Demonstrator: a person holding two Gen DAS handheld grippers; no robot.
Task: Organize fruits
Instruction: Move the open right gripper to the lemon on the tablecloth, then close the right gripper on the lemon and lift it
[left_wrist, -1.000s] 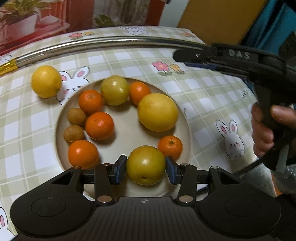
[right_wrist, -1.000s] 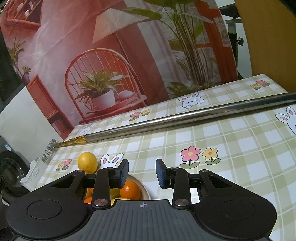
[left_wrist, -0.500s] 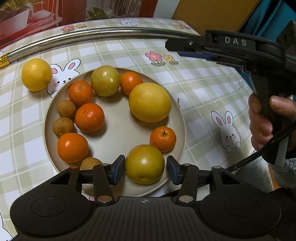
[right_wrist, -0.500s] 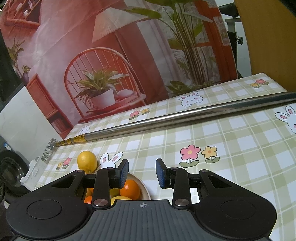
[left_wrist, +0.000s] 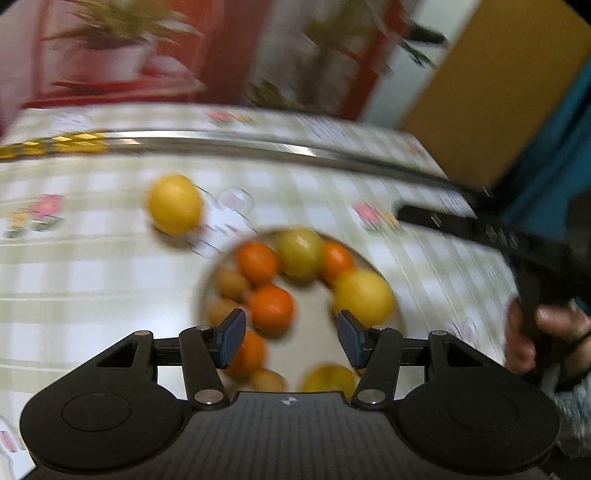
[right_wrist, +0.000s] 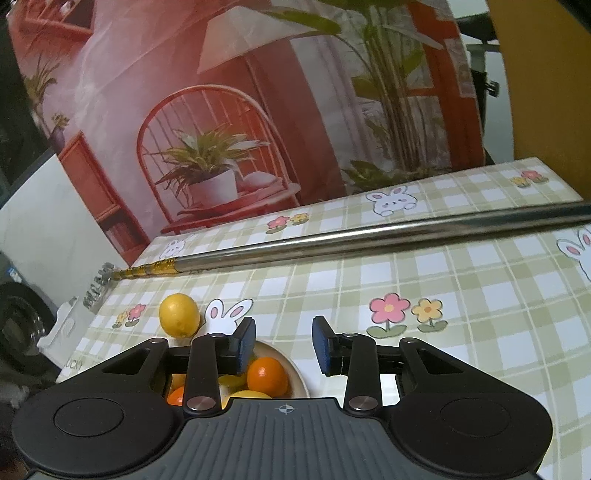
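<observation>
The left gripper (left_wrist: 291, 338) hangs released over the plate (left_wrist: 397, 314), nothing between its spread fingers; the view is blurred. Oranges (left_wrist: 271, 308), a big yellow fruit (left_wrist: 364, 295) and small brown fruits (left_wrist: 231, 284) crowd the plate. A lone lemon (left_wrist: 174, 204) sits apart on the checked cloth (left_wrist: 92, 266), before a metal pole (left_wrist: 280, 147). The right gripper (right_wrist: 283, 347), also empty with fingers parted, hovers beyond the plate's rim (right_wrist: 297, 373), near the lemon (right_wrist: 179, 315)

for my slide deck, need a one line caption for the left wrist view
Open left gripper above a plate of fruit, one lemon alone on the tablecloth.
</observation>
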